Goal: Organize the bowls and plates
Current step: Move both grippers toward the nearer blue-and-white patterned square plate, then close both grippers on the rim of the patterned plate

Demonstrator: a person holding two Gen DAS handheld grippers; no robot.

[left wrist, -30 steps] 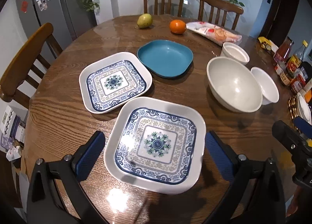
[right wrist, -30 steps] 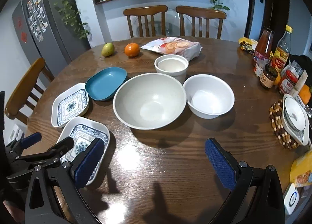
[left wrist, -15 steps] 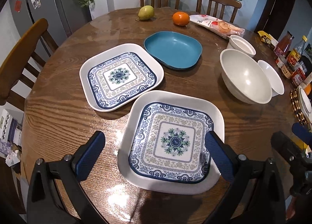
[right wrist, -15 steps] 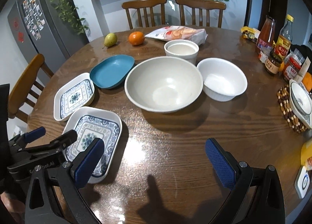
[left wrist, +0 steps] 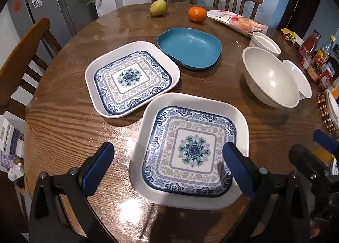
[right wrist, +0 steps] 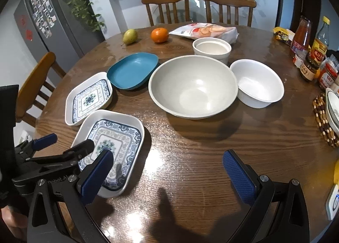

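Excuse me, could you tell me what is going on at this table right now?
A person holds a gripper in each hand over a round wooden table, sorting dishes. The left gripper, jaws open, hangs over the near patterned plate without gripping it. The right gripper, also open, holds nothing. A second patterned plate, a blue dish and three white bowls lie separate, nothing stacked.

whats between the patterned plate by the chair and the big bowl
In the right wrist view, the blue dish lies between the far patterned plate and the large bowl.
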